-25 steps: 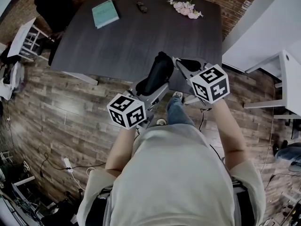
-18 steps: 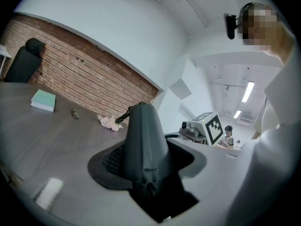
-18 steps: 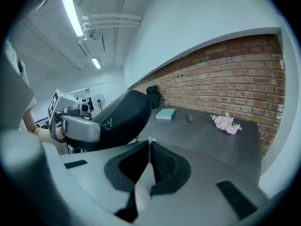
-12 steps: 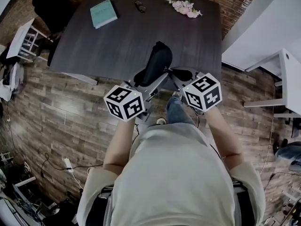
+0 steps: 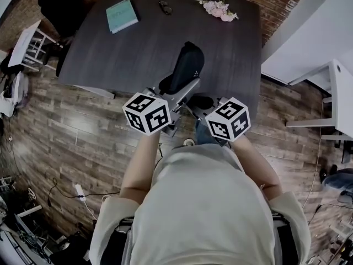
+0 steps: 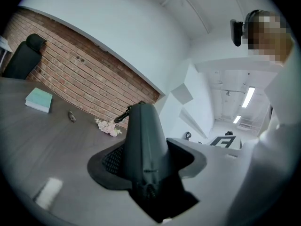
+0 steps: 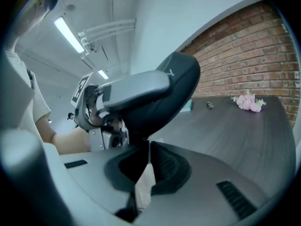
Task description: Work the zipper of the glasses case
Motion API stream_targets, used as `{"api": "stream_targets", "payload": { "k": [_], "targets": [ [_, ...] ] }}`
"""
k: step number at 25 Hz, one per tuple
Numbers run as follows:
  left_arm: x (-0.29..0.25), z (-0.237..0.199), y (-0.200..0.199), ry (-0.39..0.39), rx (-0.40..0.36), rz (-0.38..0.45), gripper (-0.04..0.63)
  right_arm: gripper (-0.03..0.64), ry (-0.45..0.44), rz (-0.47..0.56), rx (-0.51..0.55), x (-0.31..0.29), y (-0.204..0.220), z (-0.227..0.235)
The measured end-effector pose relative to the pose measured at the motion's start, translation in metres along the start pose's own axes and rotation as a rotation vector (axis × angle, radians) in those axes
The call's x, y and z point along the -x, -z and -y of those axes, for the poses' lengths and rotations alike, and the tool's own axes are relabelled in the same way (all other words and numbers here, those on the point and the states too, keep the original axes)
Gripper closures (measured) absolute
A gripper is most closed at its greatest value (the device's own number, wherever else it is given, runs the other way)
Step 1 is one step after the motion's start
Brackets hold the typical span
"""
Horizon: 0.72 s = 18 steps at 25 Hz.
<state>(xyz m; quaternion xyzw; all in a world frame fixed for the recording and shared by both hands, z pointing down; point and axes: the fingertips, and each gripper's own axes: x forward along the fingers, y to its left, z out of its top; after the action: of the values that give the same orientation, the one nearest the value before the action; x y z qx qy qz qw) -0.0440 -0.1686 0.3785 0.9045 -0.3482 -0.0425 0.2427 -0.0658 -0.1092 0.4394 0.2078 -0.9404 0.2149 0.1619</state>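
A black glasses case (image 5: 186, 64) is held over the dark table's near edge, its long axis pointing away from me. My left gripper (image 5: 175, 87) is shut on the case's near end; in the left gripper view the case (image 6: 143, 142) rises between the pads, with a clip at its far tip. My right gripper (image 5: 190, 100) sits just below the case's near end with its jaws shut. In the right gripper view the case (image 7: 162, 91) hangs over my right gripper (image 7: 143, 149), and a thin dark tab, apparently the zipper pull, runs down into the shut jaws.
On the dark table (image 5: 132, 54) lie a teal book (image 5: 122, 15), a small dark object (image 5: 165, 7) and pink flowers (image 5: 218, 10), all at the far side. A black chair (image 5: 60, 4) stands at the far left and white furniture (image 5: 336, 93) at the right.
My right gripper has travelled from the case's far right side back toward my body, to its near end. The left gripper shifted slightly left, and the case now points more away from me.
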Motion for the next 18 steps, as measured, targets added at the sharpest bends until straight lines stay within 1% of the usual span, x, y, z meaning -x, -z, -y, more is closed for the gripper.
{"api": "stream_targets", "payload": {
  "k": [3,4,6,8,11,14,15,16,17,18],
  "targets": [
    [-0.007,-0.001,0.0,0.005,-0.002,-0.007,0.347,0.611,-0.081,0.022,-0.072,-0.002,-0.001,-0.008],
    [-0.009,-0.001,0.0,0.008,-0.007,-0.011,0.347,0.611,-0.102,0.027,-0.081,-0.002,-0.003,-0.011],
    [-0.013,-0.002,0.001,0.019,-0.007,-0.017,0.347,0.611,-0.118,0.023,-0.07,-0.003,-0.004,-0.012],
    [-0.018,-0.004,0.003,0.025,0.002,-0.02,0.347,0.611,-0.109,0.006,-0.049,-0.003,-0.003,-0.009],
    [-0.026,-0.011,0.008,0.025,0.029,-0.026,0.347,0.611,-0.064,-0.011,-0.021,-0.003,0.0,0.002],
    [-0.039,-0.025,0.016,0.007,0.07,-0.033,0.347,0.607,0.026,-0.017,0.015,-0.001,0.007,0.022],
    [-0.043,-0.031,0.02,-0.006,0.078,-0.037,0.345,0.587,0.06,-0.023,0.021,0.001,0.011,0.031],
    [-0.047,-0.036,0.023,-0.02,0.081,-0.043,0.345,0.532,0.087,-0.03,0.02,0.003,0.015,0.04],
    [-0.051,-0.042,0.027,-0.034,0.081,-0.052,0.344,0.5,0.108,-0.035,0.011,0.006,0.019,0.049],
    [-0.055,-0.048,0.031,-0.047,0.082,-0.064,0.342,0.505,0.127,-0.035,0.0,0.01,0.022,0.059]
  ]
}}
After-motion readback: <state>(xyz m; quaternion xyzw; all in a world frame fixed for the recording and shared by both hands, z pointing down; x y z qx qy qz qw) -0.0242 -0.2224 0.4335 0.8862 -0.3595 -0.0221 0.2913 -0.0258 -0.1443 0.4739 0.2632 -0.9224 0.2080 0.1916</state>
